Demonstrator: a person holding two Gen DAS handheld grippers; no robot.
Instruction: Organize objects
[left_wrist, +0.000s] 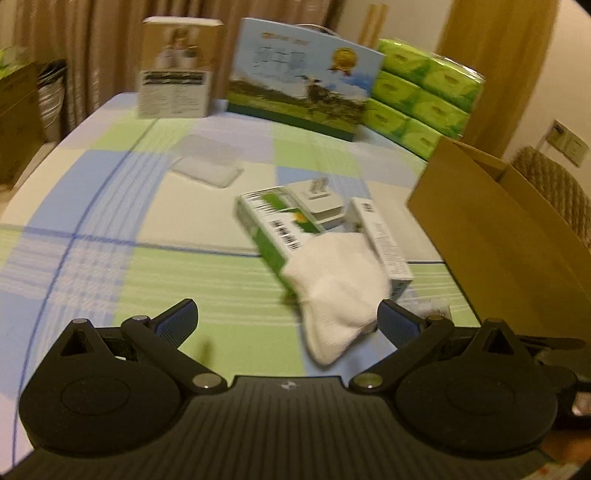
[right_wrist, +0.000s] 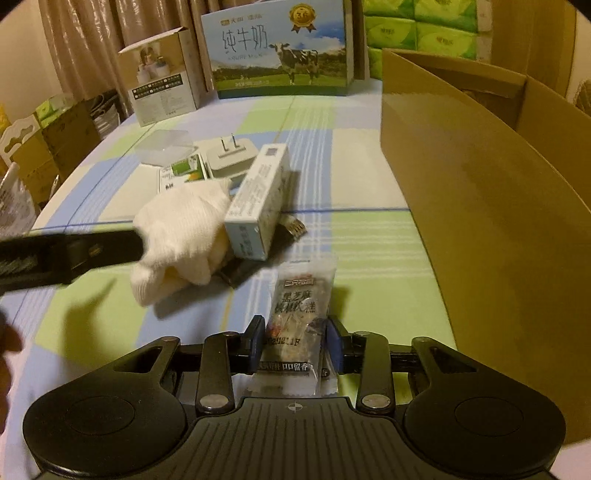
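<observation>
A white sock (left_wrist: 338, 291) lies on the checked tablecloth over a green-and-white box (left_wrist: 275, 227) and beside a pale long box (left_wrist: 384, 240). My left gripper (left_wrist: 286, 319) is open, its right finger touching the sock's edge. In the right wrist view the sock (right_wrist: 181, 236) lies left of the pale box (right_wrist: 258, 205), with a white plug adapter (right_wrist: 229, 158) behind. My right gripper (right_wrist: 295, 341) is shut on a clear snack packet (right_wrist: 299, 314), just above the cloth. The left gripper's finger (right_wrist: 70, 256) reaches in from the left to the sock.
An open cardboard box (right_wrist: 480, 177) stands at the right, also in the left wrist view (left_wrist: 491, 225). A clear plastic lid (left_wrist: 207, 162), a milk carton box (right_wrist: 280, 51), a brown product box (left_wrist: 177, 70) and green tissue packs (left_wrist: 421, 99) stand farther back.
</observation>
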